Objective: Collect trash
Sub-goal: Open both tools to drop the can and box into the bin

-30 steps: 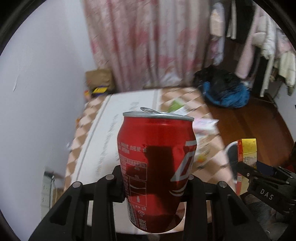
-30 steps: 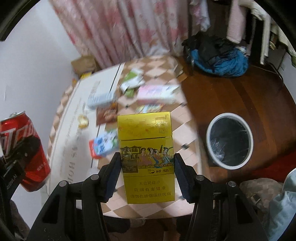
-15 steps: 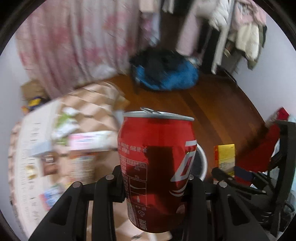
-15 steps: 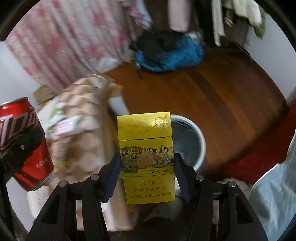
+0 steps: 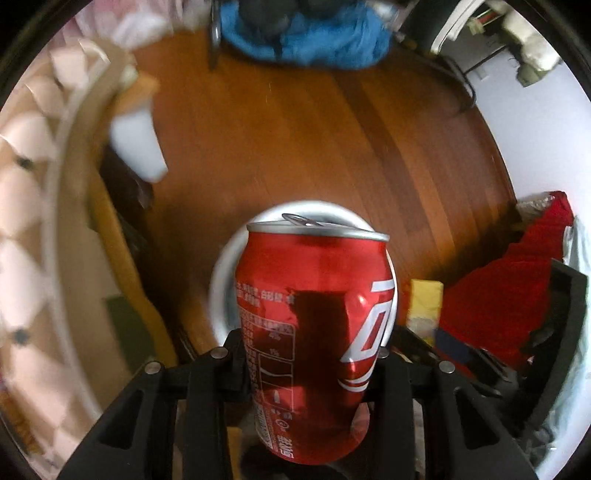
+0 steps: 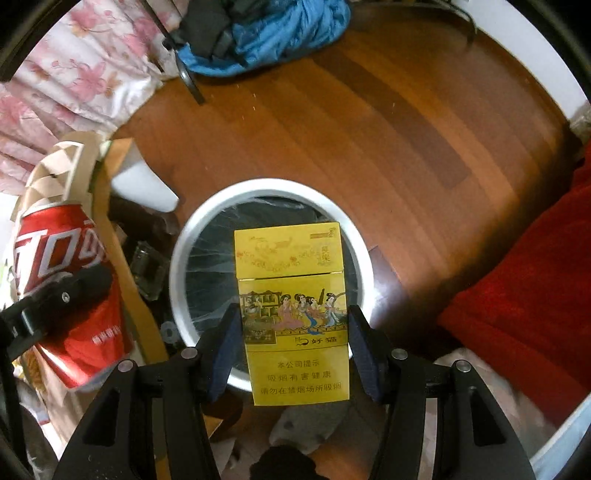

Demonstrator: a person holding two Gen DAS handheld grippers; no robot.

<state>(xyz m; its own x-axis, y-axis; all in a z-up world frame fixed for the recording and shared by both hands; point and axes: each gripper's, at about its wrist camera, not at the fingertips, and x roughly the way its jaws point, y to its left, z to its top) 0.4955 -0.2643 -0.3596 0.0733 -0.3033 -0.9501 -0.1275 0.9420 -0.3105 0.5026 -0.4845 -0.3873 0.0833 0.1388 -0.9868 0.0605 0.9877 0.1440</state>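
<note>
My left gripper [image 5: 312, 356] is shut on a red soda can [image 5: 314, 325], held upright above the white-rimmed trash bin [image 5: 225, 273] on the floor. My right gripper [image 6: 291, 328] is shut on a yellow cigarette pack [image 6: 293, 314], held over the same bin [image 6: 207, 229], which has a black liner. The can and the left gripper also show at the left of the right wrist view [image 6: 66, 280]. The yellow pack shows to the right of the can in the left wrist view [image 5: 424, 299].
The table edge with its checkered cloth [image 5: 33, 229] runs along the left. A blue and black bundle [image 6: 258, 33] lies on the wooden floor [image 6: 388, 122] at the back. Red cloth [image 6: 528, 295] lies at the right. Pink floral curtain [image 6: 74, 74] hangs at upper left.
Both grippers swung from the table to the right and tilted down over the trash bin. The can and the pack stayed gripped throughout.
</note>
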